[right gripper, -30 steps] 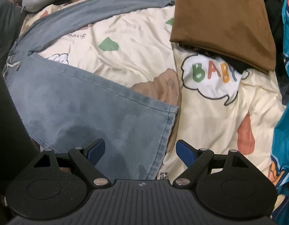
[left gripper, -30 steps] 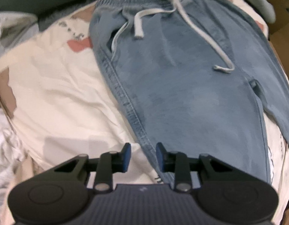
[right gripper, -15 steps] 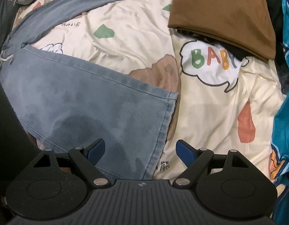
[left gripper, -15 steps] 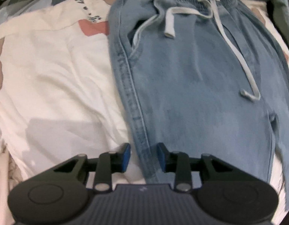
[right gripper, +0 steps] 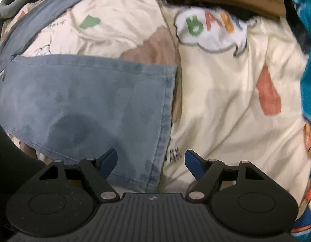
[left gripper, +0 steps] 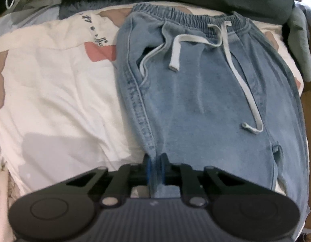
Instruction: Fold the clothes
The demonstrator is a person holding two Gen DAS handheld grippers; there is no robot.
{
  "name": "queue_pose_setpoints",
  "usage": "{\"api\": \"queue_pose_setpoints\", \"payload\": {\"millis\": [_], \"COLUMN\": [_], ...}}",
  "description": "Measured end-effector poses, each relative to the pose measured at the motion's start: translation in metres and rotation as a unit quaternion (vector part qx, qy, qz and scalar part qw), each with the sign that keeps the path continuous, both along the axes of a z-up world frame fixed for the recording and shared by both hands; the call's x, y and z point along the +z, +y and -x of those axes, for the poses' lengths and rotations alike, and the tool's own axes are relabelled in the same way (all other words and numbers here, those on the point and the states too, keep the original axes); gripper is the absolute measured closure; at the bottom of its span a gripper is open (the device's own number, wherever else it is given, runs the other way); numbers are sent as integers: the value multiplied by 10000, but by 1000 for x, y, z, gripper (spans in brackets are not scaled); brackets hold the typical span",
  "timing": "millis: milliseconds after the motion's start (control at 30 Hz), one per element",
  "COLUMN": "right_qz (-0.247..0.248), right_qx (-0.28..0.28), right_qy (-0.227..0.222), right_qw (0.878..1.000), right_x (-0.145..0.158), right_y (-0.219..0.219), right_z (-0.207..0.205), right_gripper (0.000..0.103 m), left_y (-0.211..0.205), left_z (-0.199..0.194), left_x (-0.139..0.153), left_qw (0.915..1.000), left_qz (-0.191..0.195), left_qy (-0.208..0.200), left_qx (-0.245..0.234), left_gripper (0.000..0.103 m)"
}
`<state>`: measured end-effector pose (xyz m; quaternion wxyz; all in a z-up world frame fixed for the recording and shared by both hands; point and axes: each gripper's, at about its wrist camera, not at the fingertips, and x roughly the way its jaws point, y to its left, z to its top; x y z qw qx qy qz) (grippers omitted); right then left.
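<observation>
The left gripper (left gripper: 155,162) has just clamped the side seam of the jeans (left gripper: 205,100) spread on the bed (a fold can begin), while the right gripper (right gripper: 151,158), jaws closing but apart, straddles the hem.

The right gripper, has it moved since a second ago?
Yes. The right gripper has dropped toward the jeans' leg hem; against the BABY print, the bedding looms larger. Its jaws are closing, not yet on the hem corner.
</observation>
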<state>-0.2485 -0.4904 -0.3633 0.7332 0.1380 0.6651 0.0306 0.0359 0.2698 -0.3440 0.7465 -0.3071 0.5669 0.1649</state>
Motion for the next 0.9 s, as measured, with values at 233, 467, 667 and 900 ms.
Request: {"api": "queue_pose_setpoints", "payload": {"millis": [233,467,667,900], "right_qz": [-536,-1274,-1865,-2277], "right_qx": [-245,-1246,-2196,-2372], "right_qy": [253,691,1033,1184], "right_qw": [9979,9816,9520,9369], "right_x": [-30,-67,-85,-84], "right_y": [2,-17,-39,-44], "right_z": [17,35,49,48], "right_gripper": [49,52,52,51], "left_y": [-5,-16,-17,-16], "left_z": [-2,-18,-22,-22], "left_x": [14,24,20,23], "left_qw": [9997,9983,9969,9965], "left_qz": [-143,-406,-559,-594], "left_qy": [51,195,275,294], "left_qx": [-204,-358,-486,-512], "left_gripper": [96,96,96,96]}}
